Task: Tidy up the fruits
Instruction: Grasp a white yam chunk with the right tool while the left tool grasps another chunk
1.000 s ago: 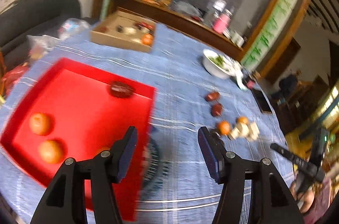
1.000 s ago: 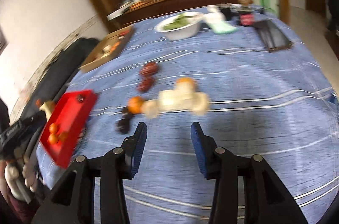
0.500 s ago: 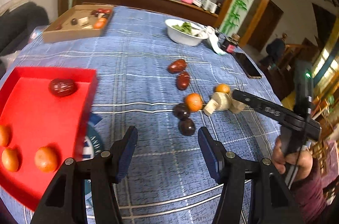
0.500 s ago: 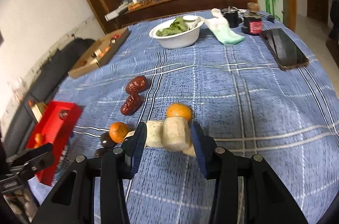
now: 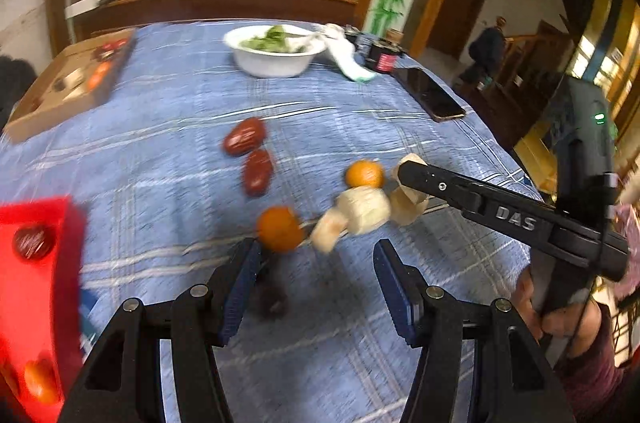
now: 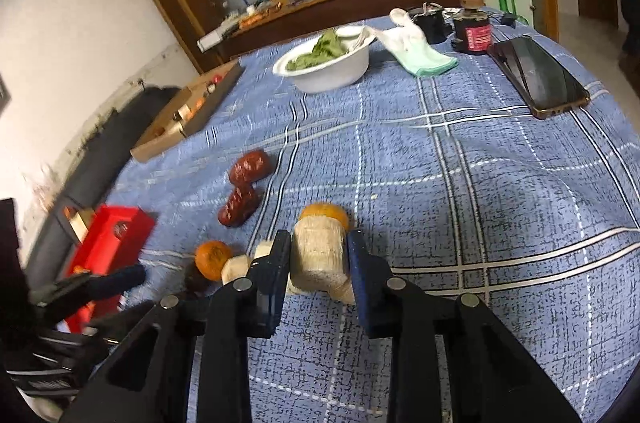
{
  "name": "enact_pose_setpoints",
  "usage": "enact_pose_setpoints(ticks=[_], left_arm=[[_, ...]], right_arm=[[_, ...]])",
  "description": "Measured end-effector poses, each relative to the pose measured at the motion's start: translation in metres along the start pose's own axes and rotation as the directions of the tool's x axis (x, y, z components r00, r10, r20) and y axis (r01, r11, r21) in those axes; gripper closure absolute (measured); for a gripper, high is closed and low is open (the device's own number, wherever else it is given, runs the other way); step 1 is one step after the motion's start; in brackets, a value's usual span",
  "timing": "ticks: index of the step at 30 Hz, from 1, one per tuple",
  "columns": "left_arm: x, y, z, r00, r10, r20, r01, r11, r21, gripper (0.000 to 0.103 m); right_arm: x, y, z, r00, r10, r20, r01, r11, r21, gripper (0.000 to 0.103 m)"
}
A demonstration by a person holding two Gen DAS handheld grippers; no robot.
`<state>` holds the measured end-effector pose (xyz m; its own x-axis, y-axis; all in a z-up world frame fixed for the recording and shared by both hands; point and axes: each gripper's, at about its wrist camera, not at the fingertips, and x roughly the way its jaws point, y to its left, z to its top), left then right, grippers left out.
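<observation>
Two tools worked over the blue checked table [image 6: 500, 183], and from left to right the scene ran as follows. At the far left sat the red tray [image 5: 36, 287], already holding a dark red fruit [image 5: 33, 242] and some small orange ones. The left tool [image 5: 316, 283] hung low over the cloth with its pads spread wide and nothing between them; a dark plum [image 5: 272, 297] lay just inside its left pad, and an orange [image 5: 279, 228] sat just beyond the tips. Further back lay two red dates [image 5: 250, 159], near each other and well apart from either tool. To the right came the pale cut pieces [image 5: 362, 211], bunched together, with a second orange [image 6: 324, 213] touching their far side. The right tool [image 6: 318, 263] had its pads on either side of the largest pale chunk [image 6: 318, 257], apparently pinching it, though whether the chunk had left the table could not be told.

The step in hand looked to be lifting that chunk away for sorting. Doing it well would call for a gentle squeeze, since the piece looked soft, and a straight upward lift so the neighbouring pieces and the orange behind were not dragged or sent rolling. The left tool would do best to settle squarely over the plum before closing.
</observation>
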<state>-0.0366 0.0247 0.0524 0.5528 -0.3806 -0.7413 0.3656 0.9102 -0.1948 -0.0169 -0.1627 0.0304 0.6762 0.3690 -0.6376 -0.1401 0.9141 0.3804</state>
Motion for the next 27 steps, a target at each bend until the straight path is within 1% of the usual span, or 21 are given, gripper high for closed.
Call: enact_pose_setpoints(ticks=[4,8,9,12,19,20,21,22,23,25,27], left_arm=[[0.026,-0.025,0.015,0.999,-0.034,-0.018,0.035,0.997,0.071,0.042],[0.049,-0.043,0.023,0.999,-0.033,-0.043,0.040,0.987,0.159,0.042],[0.055,-0.046,0.024,0.998,-0.028,-0.057,0.038,0.983,0.178,0.042],[0.065,-0.051,0.025,0.998,0.017,-0.059,-0.003,0.972,0.236,0.042],[0.071,-0.041,0.030,0.998,-0.031,-0.063,0.043,0.978,0.206,0.042],[0.070,-0.040,0.030,0.997,-0.038,-0.068,0.052,0.977,0.206,0.046],[0.071,-0.041,0.031,0.997,-0.041,-0.068,0.054,0.977,0.206,0.058],[0.069,-0.039,0.031,0.998,-0.023,-0.061,0.036,0.976,0.213,0.064],[0.068,-0.036,0.031,0.997,-0.025,-0.069,0.039,0.977,0.209,0.066],[0.065,-0.030,0.030,0.996,-0.044,-0.077,0.057,0.982,0.181,0.066],[0.065,-0.027,0.030,0.996,-0.043,-0.079,0.055,0.985,0.161,0.066]], right_arm=[[-0.012,-0.013,0.004,0.999,0.022,0.041,-0.025,0.997,0.071,0.076],[-0.017,-0.025,0.007,0.998,0.045,0.055,-0.051,0.990,0.130,0.076],[-0.018,-0.026,0.007,0.997,0.046,0.058,-0.054,0.989,0.137,0.076],[-0.020,-0.026,0.008,0.997,0.049,0.065,-0.057,0.988,0.141,0.076],[-0.021,-0.027,0.007,0.996,0.067,0.063,-0.076,0.985,0.154,0.076],[-0.021,-0.027,0.007,0.996,0.069,0.063,-0.078,0.985,0.154,0.076],[-0.021,-0.027,0.007,0.995,0.070,0.064,-0.079,0.985,0.155,0.076],[-0.021,-0.027,0.007,0.996,0.069,0.064,-0.078,0.985,0.155,0.076],[-0.021,-0.027,0.007,0.996,0.068,0.063,-0.078,0.985,0.155,0.076],[-0.021,-0.027,0.007,0.996,0.069,0.061,-0.078,0.985,0.157,0.076],[-0.021,-0.027,0.006,0.996,0.072,0.058,-0.080,0.984,0.159,0.076]])
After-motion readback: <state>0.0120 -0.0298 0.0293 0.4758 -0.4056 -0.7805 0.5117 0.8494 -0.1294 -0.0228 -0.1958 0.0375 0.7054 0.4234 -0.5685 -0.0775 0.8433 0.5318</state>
